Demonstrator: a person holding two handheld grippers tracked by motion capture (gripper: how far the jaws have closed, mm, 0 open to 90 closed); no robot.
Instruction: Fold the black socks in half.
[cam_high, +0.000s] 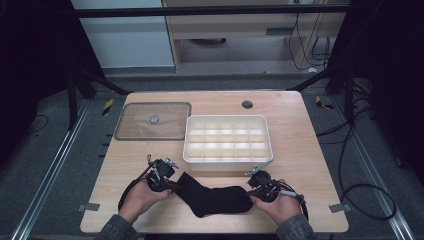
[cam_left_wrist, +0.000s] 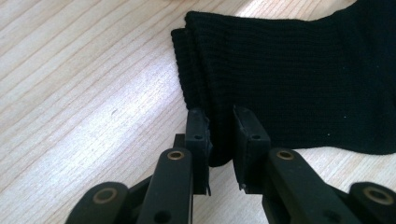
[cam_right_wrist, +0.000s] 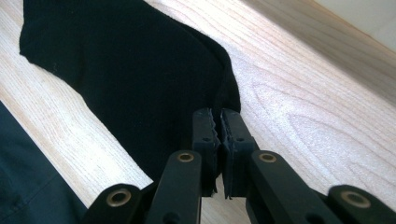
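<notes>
Flat between both tongs, black sock (cam_high: 215, 197), ends pinched.

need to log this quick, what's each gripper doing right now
left gripper: shut on the cuff end of the black knitted sock.
right gripper: shut on the sock's toe end.

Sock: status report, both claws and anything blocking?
Left claw shut on sock cuff. Right claw shut on toe end. Sock flat on table; bin behind, clear.
</notes>
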